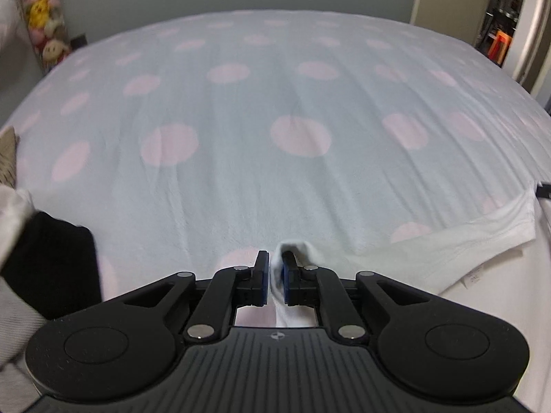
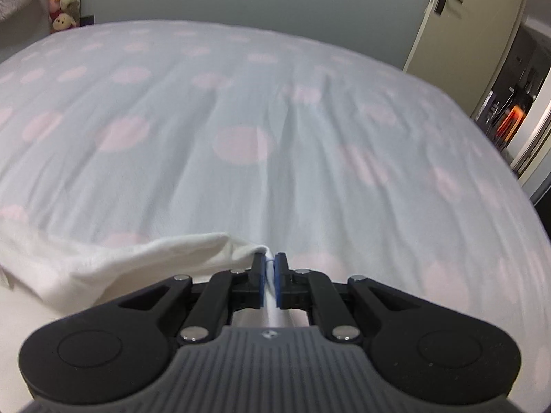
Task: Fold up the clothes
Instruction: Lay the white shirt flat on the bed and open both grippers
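A white garment (image 1: 447,241) lies on the spotted bedsheet (image 1: 241,103), its edge stretched between both grippers. In the left wrist view, my left gripper (image 1: 274,268) has its jaws a little apart. A corner of the white cloth sits between them and drapes over the right fingertip (image 1: 288,258), while the left pad stands just off it. In the right wrist view, my right gripper (image 2: 272,268) is shut on a thin pinch of the same white garment (image 2: 137,258), which trails off to the left, low over the sheet.
A black garment (image 1: 48,268) and light clothes (image 1: 13,206) lie at the left edge of the bed. Plush toys (image 1: 44,17) hang at the far left wall. A door (image 2: 458,34) stands open at the right.
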`<state>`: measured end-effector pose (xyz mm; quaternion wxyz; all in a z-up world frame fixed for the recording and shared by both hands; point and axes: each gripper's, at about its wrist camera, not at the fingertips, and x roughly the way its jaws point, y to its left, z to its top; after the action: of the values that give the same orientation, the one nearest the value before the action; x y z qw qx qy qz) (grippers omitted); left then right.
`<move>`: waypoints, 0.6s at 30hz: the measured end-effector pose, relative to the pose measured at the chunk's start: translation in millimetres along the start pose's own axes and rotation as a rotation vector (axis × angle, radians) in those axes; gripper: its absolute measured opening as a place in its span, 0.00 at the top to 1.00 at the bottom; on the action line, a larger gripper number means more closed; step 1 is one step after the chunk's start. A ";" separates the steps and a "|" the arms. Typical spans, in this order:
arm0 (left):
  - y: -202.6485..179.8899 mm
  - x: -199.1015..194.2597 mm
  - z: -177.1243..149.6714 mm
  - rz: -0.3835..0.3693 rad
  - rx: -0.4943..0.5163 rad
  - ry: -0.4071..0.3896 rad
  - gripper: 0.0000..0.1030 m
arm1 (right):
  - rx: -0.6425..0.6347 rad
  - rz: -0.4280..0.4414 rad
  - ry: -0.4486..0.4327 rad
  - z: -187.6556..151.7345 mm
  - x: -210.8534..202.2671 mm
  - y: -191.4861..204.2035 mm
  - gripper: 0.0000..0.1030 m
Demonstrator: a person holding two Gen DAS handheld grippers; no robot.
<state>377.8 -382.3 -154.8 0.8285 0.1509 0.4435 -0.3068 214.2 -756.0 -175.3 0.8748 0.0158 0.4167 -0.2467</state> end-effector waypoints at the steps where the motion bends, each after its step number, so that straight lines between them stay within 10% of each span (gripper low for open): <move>1: 1.7 7.8 -0.6 0.001 -0.009 0.007 0.90 | -0.001 0.008 0.007 -2.1 7.2 -0.4 0.93; 10: 4.1 46.9 13.8 0.007 -0.077 0.000 0.82 | 0.005 0.021 0.002 2.8 33.5 -6.7 0.73; 18: 8.4 6.2 9.7 0.016 -0.107 -0.094 0.74 | 0.052 0.023 -0.046 1.4 2.5 -17.3 0.57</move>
<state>392.1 -383.2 -154.7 0.8577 0.0954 0.4185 -0.2830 208.8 -772.5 -173.2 0.8861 0.0376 0.3899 -0.2476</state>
